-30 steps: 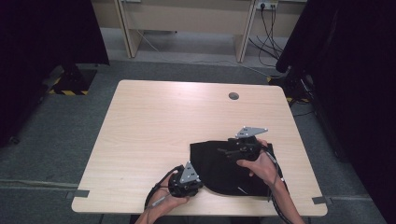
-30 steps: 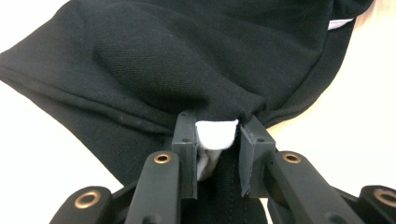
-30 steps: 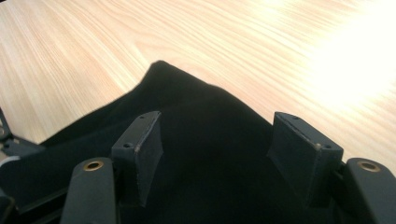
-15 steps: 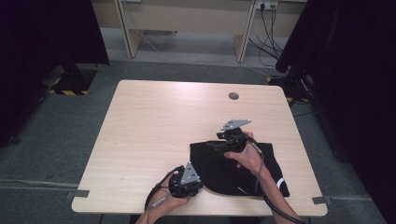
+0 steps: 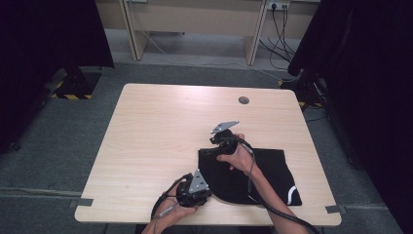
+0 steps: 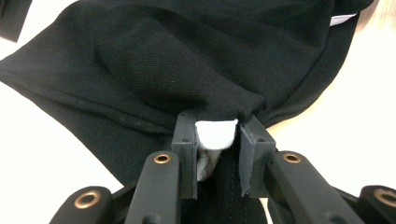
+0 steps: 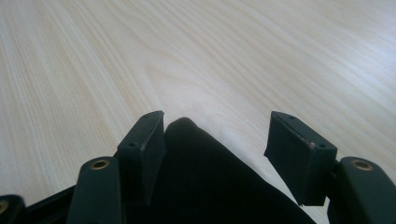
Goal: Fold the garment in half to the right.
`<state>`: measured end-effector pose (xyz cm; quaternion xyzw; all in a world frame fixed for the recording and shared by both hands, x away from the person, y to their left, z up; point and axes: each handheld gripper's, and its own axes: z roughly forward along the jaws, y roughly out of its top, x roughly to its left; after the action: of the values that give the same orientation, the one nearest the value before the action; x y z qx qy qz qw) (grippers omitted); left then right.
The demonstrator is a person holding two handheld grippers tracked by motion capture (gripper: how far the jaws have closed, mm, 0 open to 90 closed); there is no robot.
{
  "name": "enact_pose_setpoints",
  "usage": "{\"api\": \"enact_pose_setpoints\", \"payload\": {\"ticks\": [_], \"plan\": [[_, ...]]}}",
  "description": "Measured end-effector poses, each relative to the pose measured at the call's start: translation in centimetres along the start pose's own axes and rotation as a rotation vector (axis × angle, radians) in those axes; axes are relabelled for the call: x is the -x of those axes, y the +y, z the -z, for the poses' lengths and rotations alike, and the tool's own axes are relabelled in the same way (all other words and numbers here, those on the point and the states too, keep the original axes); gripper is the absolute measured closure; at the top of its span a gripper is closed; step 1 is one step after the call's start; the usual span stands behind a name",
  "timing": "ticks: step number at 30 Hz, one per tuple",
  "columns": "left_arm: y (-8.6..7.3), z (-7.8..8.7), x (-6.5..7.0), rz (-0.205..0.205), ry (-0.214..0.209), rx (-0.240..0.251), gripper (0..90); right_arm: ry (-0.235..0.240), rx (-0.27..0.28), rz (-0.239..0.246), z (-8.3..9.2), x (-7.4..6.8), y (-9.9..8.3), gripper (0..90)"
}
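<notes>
- High view: a black garment [image 5: 253, 173] lies flat on the near right part of the light wooden counter [image 5: 160, 126], its near edge close to the counter's front edge. A white curved mark [image 5: 290, 194] shows on the cloth near its right corner. The left gripper [image 5: 195, 190], held in the person's left hand [image 5: 170, 214], sits at the garment's near left edge, by the front edge of the counter. The right gripper [image 5: 214, 146], held in the right hand [image 5: 238, 156], rests at the garment's far left corner; a grey three-cornered plate [image 5: 224, 126] stands on top of it, and its cable trails back along the forearm. A dark round hole [image 5: 243, 100] marks the far part of the counter, well apart from the cloth.
- Left gripper view: the jaws are clamped on a bunched fold of the black garment [image 6: 187, 70]; a white label [image 6: 215, 135] is pinched between them together with the cloth. The rest of the garment spreads away over the counter.
- Right gripper view: the jaws stand apart and have just been closing a little. A corner of the black garment [image 7: 205, 182] lies between them, close against the left jaw and clear of the right one; the pads do not press on it. Bare wood-grain counter [image 7: 233, 56] extends beyond.
</notes>
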<state>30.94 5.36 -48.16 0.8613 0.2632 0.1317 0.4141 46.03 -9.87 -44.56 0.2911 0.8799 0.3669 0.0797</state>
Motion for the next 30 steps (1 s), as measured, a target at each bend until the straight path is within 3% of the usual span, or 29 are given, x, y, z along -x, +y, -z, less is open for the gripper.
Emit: {"api": "enact_pose_setpoints", "payload": {"ticks": [8,11,15,19,26,27,30], "plan": [[0.0,0.0,0.0,-0.001,0.0,0.0,70.9,-0.003,-0.05,0.017,-2.1,-0.5,0.4,41.3],[0.0,0.0,0.1,-0.005,0.003,0.0,70.9,0.013,-0.078,0.057,-2.7,-0.7,0.2,55.7],[0.0,0.0,0.0,-0.003,0.003,0.001,70.7,0.05,-0.065,0.093,-2.9,-0.9,0.0,75.0],[0.0,0.2,0.2,-0.016,0.017,0.012,71.0,0.053,-0.066,0.107,-2.5,-1.0,0.0,83.3],[1.0,2.3,-0.7,-0.016,0.025,0.058,73.3,0.068,0.013,0.101,-0.8,-0.9,0.7,85.3],[1.2,2.8,-0.9,-0.026,0.044,0.066,73.5,0.073,0.031,0.099,-0.5,-0.9,1.0,85.4],[1.9,3.9,-1.1,-0.034,0.024,0.077,73.8,0.089,0.084,0.087,0.7,-0.9,1.7,85.3]]}}
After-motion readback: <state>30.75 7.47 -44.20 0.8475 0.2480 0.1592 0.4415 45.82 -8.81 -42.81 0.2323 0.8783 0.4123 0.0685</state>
